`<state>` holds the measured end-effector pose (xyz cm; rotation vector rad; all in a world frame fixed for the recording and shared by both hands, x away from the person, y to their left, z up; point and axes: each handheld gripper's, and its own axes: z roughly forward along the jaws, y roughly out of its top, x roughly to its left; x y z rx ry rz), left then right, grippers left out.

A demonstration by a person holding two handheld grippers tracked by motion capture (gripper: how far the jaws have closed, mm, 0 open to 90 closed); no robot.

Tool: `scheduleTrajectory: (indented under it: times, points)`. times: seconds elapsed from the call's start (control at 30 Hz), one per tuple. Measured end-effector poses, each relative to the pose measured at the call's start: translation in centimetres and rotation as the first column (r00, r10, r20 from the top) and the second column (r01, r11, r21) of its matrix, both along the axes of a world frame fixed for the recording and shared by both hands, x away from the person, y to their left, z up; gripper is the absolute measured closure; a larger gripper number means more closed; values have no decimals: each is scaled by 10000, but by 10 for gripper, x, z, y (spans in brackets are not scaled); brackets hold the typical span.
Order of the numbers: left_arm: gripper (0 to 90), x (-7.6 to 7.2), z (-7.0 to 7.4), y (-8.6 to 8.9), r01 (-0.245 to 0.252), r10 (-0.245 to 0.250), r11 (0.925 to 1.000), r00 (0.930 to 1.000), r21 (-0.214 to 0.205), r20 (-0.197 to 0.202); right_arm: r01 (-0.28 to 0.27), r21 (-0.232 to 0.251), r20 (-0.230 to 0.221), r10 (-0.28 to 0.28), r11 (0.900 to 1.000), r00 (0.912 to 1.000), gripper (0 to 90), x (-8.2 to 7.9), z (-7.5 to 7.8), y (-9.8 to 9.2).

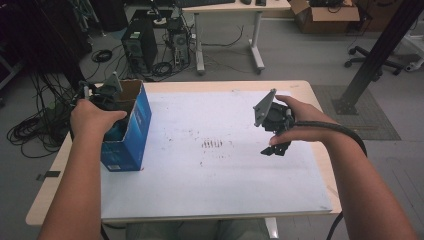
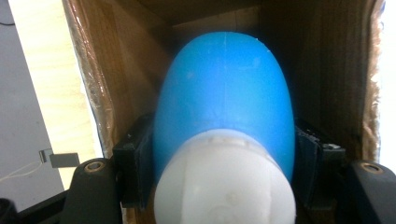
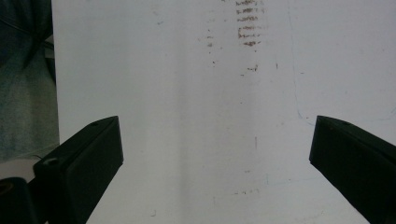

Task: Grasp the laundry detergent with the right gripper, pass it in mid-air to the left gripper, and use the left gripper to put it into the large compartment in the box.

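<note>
At the left side of the desk [image 1: 300, 90], which has a light wooden rim and a white sheet [image 1: 225, 185] over most of its top, stands an open blue cardboard box [image 1: 132, 135] with a brown inside. The left gripper [image 1: 107, 107] reaches down into this box from above, with the person's left hand [image 1: 92, 120] on it. In the left gripper view, a smooth blue egg-shaped plastic object with a white rounded end [image 2: 224, 107] sits between the two black fingers [image 2: 133, 168], inside the brown walls of the box. The blue body lies against both fingers, left and right, so the fingers are pinching it at its wide part. The white end is toward the camera and the blue end points deeper into the box. I cannot tell if the object touches the bottom of the box.

The right gripper [image 1: 275, 148] is held over the white sheet at the right half of the desk, well apart from the box, and it points down. The person's right hand [image 1: 300, 120] holds it, and a black cable [image 1: 340, 131] runs from it along the forearm. In the right gripper view its two black fingers [image 3: 88, 158] stand far apart, spread wide, with nothing between them; below them is the white sheet with some small brown marks [image 3: 247, 23].

On the floor behind the desk stand a black computer tower [image 1: 140, 47] and many cables.
</note>
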<state>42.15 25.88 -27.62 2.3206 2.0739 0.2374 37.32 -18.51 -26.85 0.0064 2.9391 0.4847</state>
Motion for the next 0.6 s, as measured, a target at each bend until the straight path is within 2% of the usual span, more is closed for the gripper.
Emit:
scheduleTrajectory:
  times: [0.4, 0.6]
  points:
    - [294, -1, 5, -2, -78, 78, 9998, 10000, 209, -31, 33, -5, 27, -33, 10000, 10000, 29, -1, 0, -3]
    - [285, -3, 9, -2, -54, 54, 9999, 10000, 162, -28, -24, 0, 45, 24, 10000, 10000, 29, -1, 1, -3]
